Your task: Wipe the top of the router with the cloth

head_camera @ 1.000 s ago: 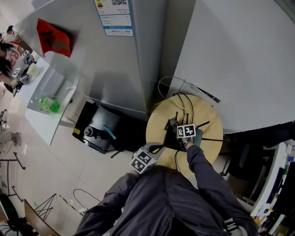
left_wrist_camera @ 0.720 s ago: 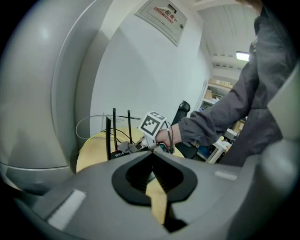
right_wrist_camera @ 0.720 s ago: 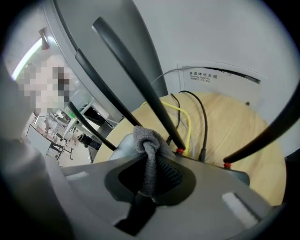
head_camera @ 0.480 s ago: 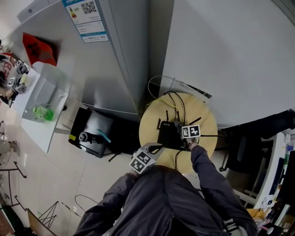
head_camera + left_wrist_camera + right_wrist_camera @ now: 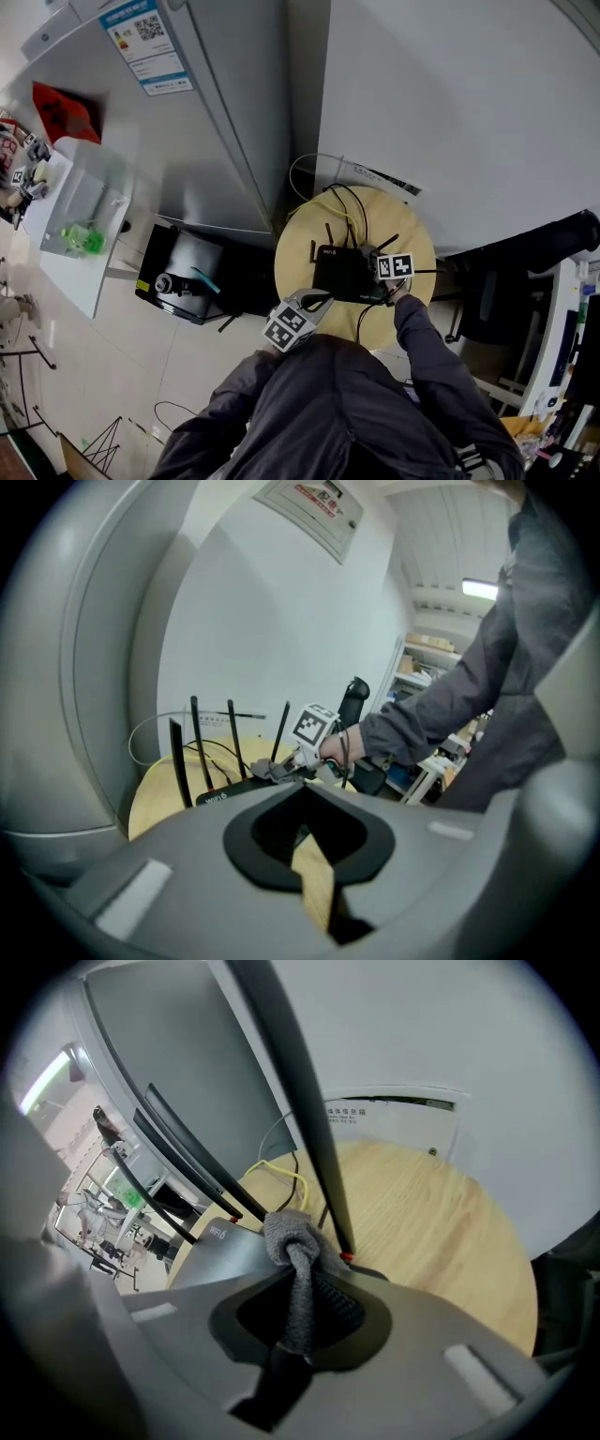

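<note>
A round wooden surface (image 5: pixel 412 234) carries a black router (image 5: pixel 337 272) with upright aerials, its right edge hidden under the right gripper (image 5: pixel 380 279). The left gripper (image 5: pixel 317 302) hangs at the near rim, fingers closed on nothing. The right fingers clench a grey cloth (image 5: pixel 292 1241), bunched against the router's top.

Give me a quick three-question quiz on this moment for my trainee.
1. True or false: the right gripper is shut on the cloth.
2. The cloth's free end rests on: A) the router, B) the floor, C) a chair.
3. Fill in: the router sits on a ____ wooden table.

Key: 1 true; 2 A; 3 round.
</note>
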